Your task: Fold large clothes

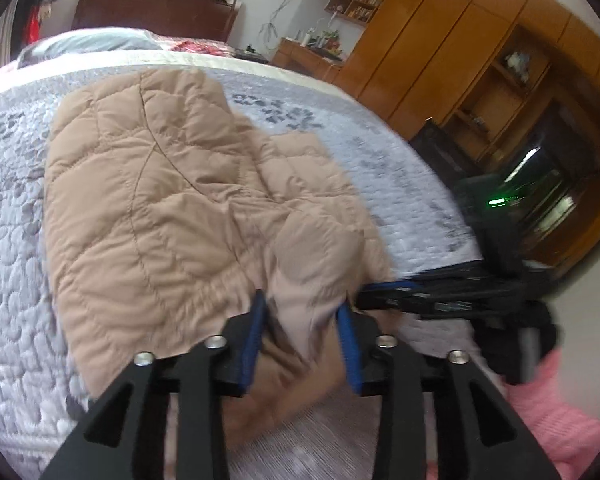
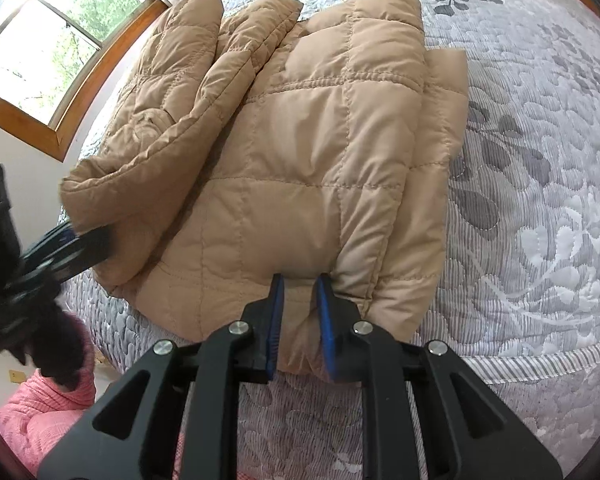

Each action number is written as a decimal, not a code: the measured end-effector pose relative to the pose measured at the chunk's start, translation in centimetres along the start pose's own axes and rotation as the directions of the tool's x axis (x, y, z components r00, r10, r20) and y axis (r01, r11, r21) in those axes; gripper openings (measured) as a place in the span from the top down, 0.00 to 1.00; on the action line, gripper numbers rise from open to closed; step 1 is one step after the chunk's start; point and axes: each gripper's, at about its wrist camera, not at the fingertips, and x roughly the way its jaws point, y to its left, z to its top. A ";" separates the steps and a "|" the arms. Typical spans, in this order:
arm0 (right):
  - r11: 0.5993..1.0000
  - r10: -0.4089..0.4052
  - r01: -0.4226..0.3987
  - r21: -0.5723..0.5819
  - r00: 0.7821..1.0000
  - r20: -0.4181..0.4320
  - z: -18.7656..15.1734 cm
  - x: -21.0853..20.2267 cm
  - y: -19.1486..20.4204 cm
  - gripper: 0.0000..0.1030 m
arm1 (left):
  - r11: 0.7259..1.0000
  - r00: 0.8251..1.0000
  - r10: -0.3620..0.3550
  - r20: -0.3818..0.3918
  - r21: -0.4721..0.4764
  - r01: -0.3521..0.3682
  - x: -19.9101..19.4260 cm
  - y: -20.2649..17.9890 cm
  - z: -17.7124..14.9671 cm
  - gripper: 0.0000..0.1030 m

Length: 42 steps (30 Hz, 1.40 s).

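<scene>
A tan quilted puffer jacket [image 1: 148, 208] lies partly folded on a bed with a grey-white quilt [image 1: 12, 240]. In the left wrist view my left gripper [image 1: 302, 306] stands open at the jacket's near edge, with a puffy fold of fabric loosely between its blue pads [image 1: 256, 332]. My right gripper [image 1: 400, 292] shows just to the right of it, blurred. In the right wrist view my right gripper [image 2: 300, 284] is shut on the near hem of the jacket [image 2: 308, 140], and the fabric puckers at its fingertips. The left gripper [image 2: 60, 248] is a blur at the jacket's left corner.
The quilt [image 2: 540, 200] spreads wide to the right of the jacket, its striped border [image 2: 540, 360] near the bed's edge. A person's pink sleeve [image 2: 40, 412] and black glove sit at lower left. Wooden cabinets [image 1: 480, 60], a headboard [image 1: 152, 12] and a window [image 2: 52, 52] surround the bed.
</scene>
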 end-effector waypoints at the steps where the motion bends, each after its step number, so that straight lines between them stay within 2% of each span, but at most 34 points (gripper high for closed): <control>1: 1.000 0.001 -0.001 -0.001 1.000 -0.002 0.1 0.0 0.1 0.80 | 1.000 1.000 -0.028 0.002 -0.009 0.028 -1.0 0.1 0.0 0.61; 3: 1.000 0.002 -0.002 -0.001 1.000 -0.002 0.4 -0.2 0.4 0.76 | 0.996 0.997 -0.079 0.018 -0.029 0.079 -3.3 0.6 0.0 0.60; 5: 1.000 -0.014 0.014 -0.006 1.000 0.019 0.8 -0.9 0.9 0.73 | 0.996 0.996 -0.066 0.052 -0.049 0.068 -5.1 1.4 0.2 0.60; 6: 1.000 -0.023 0.023 -0.009 0.999 0.035 0.9 -1.4 1.3 0.70 | 0.998 0.997 -0.033 0.070 -0.059 0.037 -5.9 2.0 0.4 0.60; 8: 0.999 -0.042 0.043 -0.014 0.996 0.078 1.5 -2.9 2.2 0.66 | 0.992 0.991 0.090 0.096 -0.092 -0.081 -6.8 3.5 1.0 0.60; 10: 0.999 -0.042 0.044 -0.015 0.992 0.117 2.2 -4.3 2.6 0.57 | 0.969 0.970 0.224 0.095 -0.127 -0.212 -7.1 4.9 1.5 0.61; 11: 0.999 -0.037 0.040 -0.016 0.989 0.141 2.9 -5.3 3.1 0.53 | 0.948 0.951 0.298 0.086 -0.140 -0.285 -7.1 5.6 1.8 0.61; 12: 0.999 -0.031 0.034 -0.017 0.987 0.157 3.6 -5.9 3.5 0.45 | 0.929 0.933 0.353 0.075 -0.150 -0.339 -6.8 6.2 2.2 0.61; 13: 0.999 -0.025 0.029 -0.020 0.986 0.166 4.2 -6.4 3.9 0.37 | 0.916 0.921 0.384 0.065 -0.157 -0.370 -6.5 6.8 2.6 0.61; 14: 0.999 -0.017 0.023 -0.035 0.984 0.175 5.0 -6.9 4.8 0.33 | 0.909 0.917 0.395 0.053 -0.166 -0.382 -6.3 7.3 2.8 0.61; 16: 0.997 -0.017 0.030 -0.068 0.984 0.178 6.2 -7.2 6.0 0.24 | 0.904 0.918 0.397 0.028 -0.187 -0.385 -5.6 8.1 3.3 0.62; 19: 0.993 -0.041 0.057 -0.107 0.989 0.144 8.2 -5.9 8.2 0.16 | 0.879 0.900 0.436 -0.004 -0.211 -0.427 -4.6 9.0 3.9 0.62; 20: 0.992 -0.040 0.053 -0.112 0.992 0.118 8.9 -5.2 8.5 0.16 | 0.880 0.902 0.432 -0.007 -0.216 -0.423 -4.4 9.2 3.9 0.62; 22: 0.993 -0.036 0.044 -0.108 0.996 0.075 9.6 -4.0 8.7 0.16 | 0.885 0.909 0.416 -0.010 -0.225 -0.407 -4.1 9.5 3.8 0.62; 25: 0.996 -0.046 0.047 -0.079 0.999 0.013 10.6 -1.8 8.8 0.16 | 0.881 0.903 0.430 0.001 -0.217 -0.419 -4.0 9.6 3.7 0.62; 29: 0.998 -0.020 0.018 -0.067 0.999 -0.043 11.0 0.1 8.9 0.16 | 0.881 0.900 0.436 0.006 -0.207 -0.426 -3.8 9.8 3.6 0.62; 35: 0.993 -0.058 0.049 -0.109 0.995 -0.079 11.5 2.5 10.5 0.17 | 0.878 0.896 0.444 0.016 -0.208 -0.432 -3.4 10.2 3.6 0.61; 38: 0.987 -0.073 0.062 -0.148 0.995 -0.071 11.4 3.1 11.3 0.40 | 0.876 0.894 0.448 0.018 -0.208 -0.435 -3.3 10.3 3.7 0.61; 40: 0.982 -0.070 0.061 -0.180 0.996 -0.048 11.2 2.9 11.9 0.59 | 0.874 0.893 0.450 0.014 -0.212 -0.437 -3.2 10.4 3.7 0.61; 42: 0.974 -0.078 0.072 -0.217 0.997 -0.017 10.8 2.2 12.5 0.68 | 0.871 0.890 0.456 0.011 -0.212 -0.443 -3.2 10.5 3.6 0.61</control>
